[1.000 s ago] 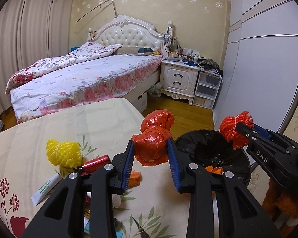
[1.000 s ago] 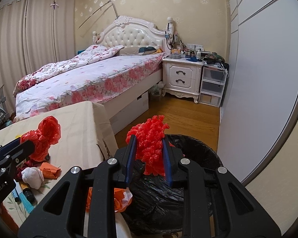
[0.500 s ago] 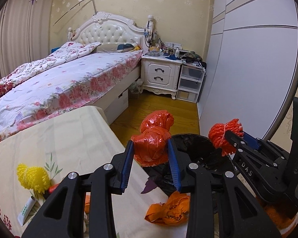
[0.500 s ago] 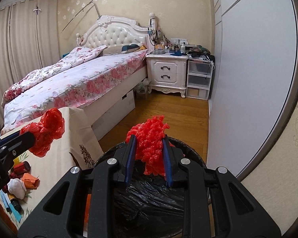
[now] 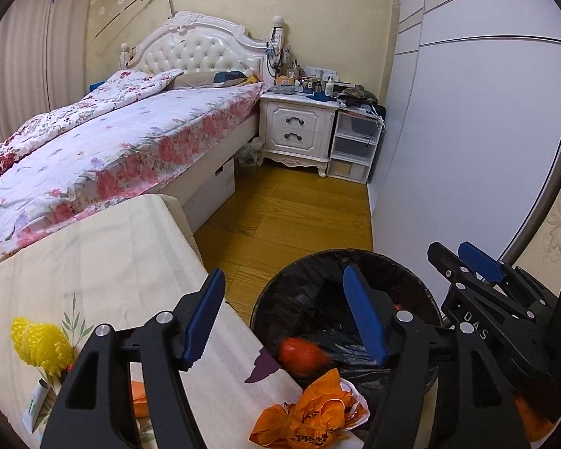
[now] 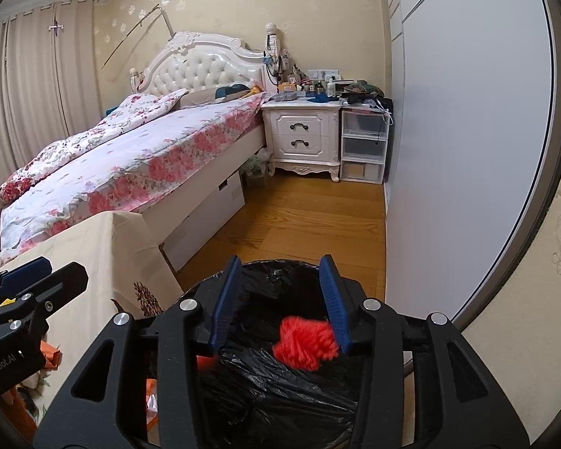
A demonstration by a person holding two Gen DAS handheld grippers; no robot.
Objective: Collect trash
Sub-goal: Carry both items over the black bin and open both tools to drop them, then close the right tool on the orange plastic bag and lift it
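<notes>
A trash bin lined with a black bag (image 5: 422, 295) (image 6: 280, 385) stands on the floor beside the cloth-covered table (image 5: 104, 258). My left gripper (image 5: 284, 307) is open and empty above the bin's near edge; a red plastic bag ball (image 5: 301, 351), blurred, is inside the bin below it. My right gripper (image 6: 280, 292) is open over the bin, and a red foam net (image 6: 304, 342) is in the bin just below its right finger. The right gripper also shows at the right of the left wrist view (image 5: 463, 258).
On the table lie a yellow foam net (image 5: 41, 344), a white tube (image 5: 33, 404) and a crumpled orange bag (image 5: 310, 419) at the table's edge by the bin. A bed (image 5: 112, 142), a white nightstand (image 5: 297, 131) and a wardrobe wall (image 5: 486, 131) surround the wooden floor.
Both grippers have opened. The red plastic bag ball left the left gripper and the red foam net left the right gripper; both have dropped into the bin.
</notes>
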